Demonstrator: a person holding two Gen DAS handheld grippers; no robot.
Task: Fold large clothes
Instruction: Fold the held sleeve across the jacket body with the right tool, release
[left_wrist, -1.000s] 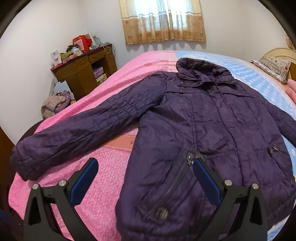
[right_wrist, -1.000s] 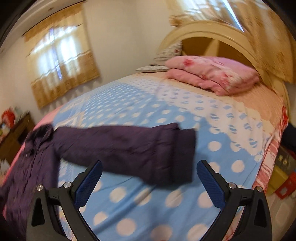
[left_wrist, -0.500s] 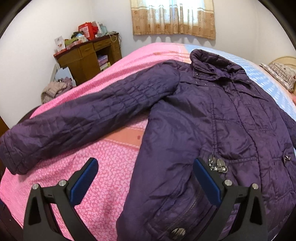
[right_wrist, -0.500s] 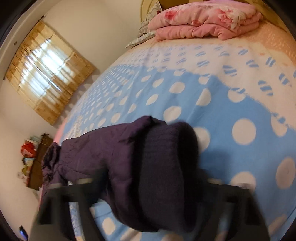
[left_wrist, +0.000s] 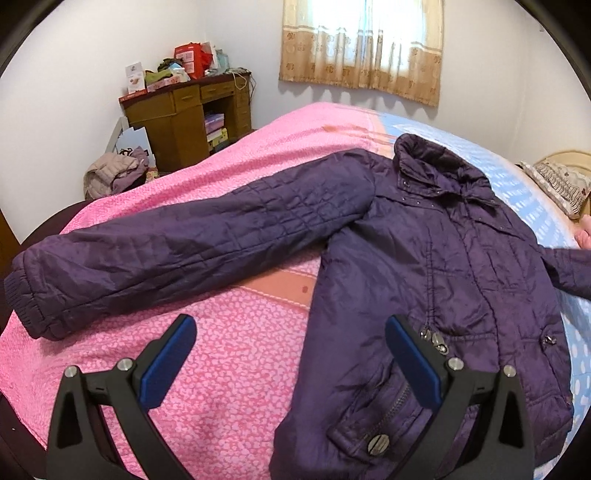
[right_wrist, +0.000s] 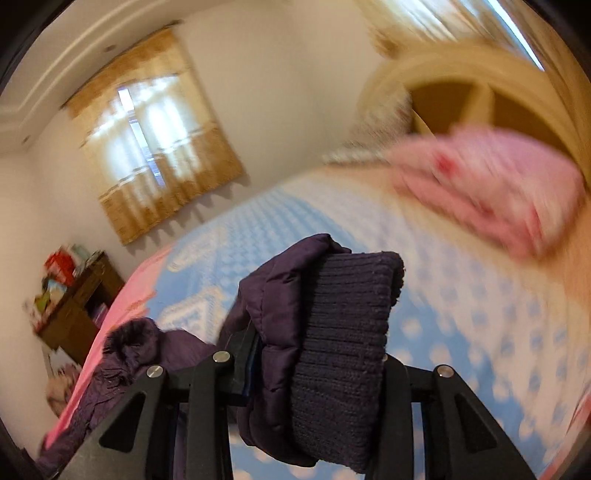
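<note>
Window (left_wrist: 364, 40) daylight; right wrist view motion-blurred.

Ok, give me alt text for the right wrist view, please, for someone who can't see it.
The right tongs are shut on the ribbed knit cuff of a purple jacket sleeve, lifted above the blue polka-dot bedspread. Blurred behind are a pink folded quilt, the headboard and a curtained window.

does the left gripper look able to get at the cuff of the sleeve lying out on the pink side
Probably yes: the left gripper is open and empty, and the cuff lies uncovered on the pink blanket, off to its left.
</note>
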